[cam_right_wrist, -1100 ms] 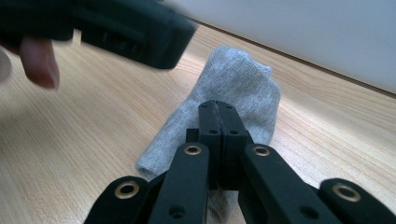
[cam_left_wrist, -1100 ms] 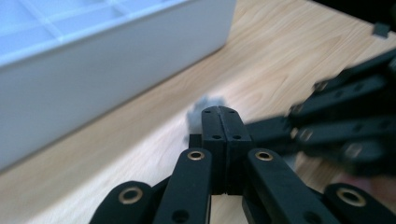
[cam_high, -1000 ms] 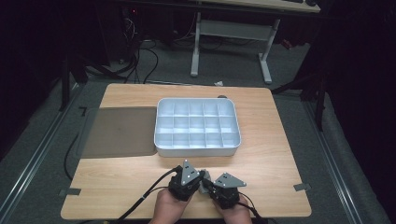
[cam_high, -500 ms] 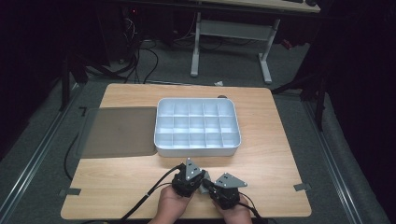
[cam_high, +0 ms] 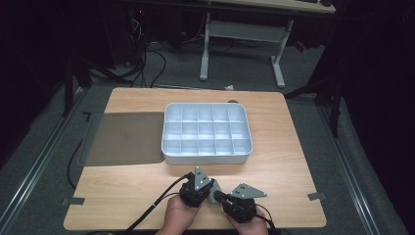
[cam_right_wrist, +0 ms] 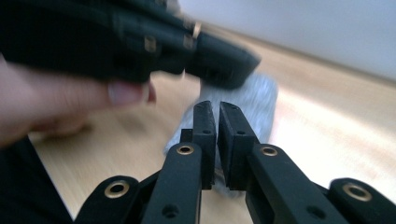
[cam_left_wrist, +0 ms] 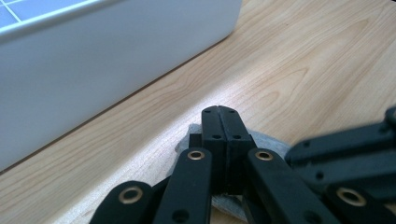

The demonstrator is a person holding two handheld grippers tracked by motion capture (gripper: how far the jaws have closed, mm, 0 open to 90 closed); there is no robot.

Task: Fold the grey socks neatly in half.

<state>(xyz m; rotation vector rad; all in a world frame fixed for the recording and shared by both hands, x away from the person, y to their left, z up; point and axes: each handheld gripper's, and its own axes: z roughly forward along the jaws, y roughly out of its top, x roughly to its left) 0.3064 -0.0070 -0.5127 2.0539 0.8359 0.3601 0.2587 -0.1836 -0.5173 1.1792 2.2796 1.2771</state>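
**Grey cloth pinched between two grippers at the table's near edge**

Grey fabric, a small cloth [cam_right_wrist: 243, 105], lies on the wooden table [cam_high: 293, 147] just short of the white compartment tray [cam_high: 205, 156]. The left gripper [cam_left_wrist: 219, 111] has its jaws pressed together on the cloth, likely pinning it. The right gripper [cam_right_wrist: 214, 106], jaws just parting to a narrow slit, has cloth beneath; whether it grips is unclear. A dark mat [cam_high: 122, 139] lies left of the tray; grey carpet and desk legs surround.
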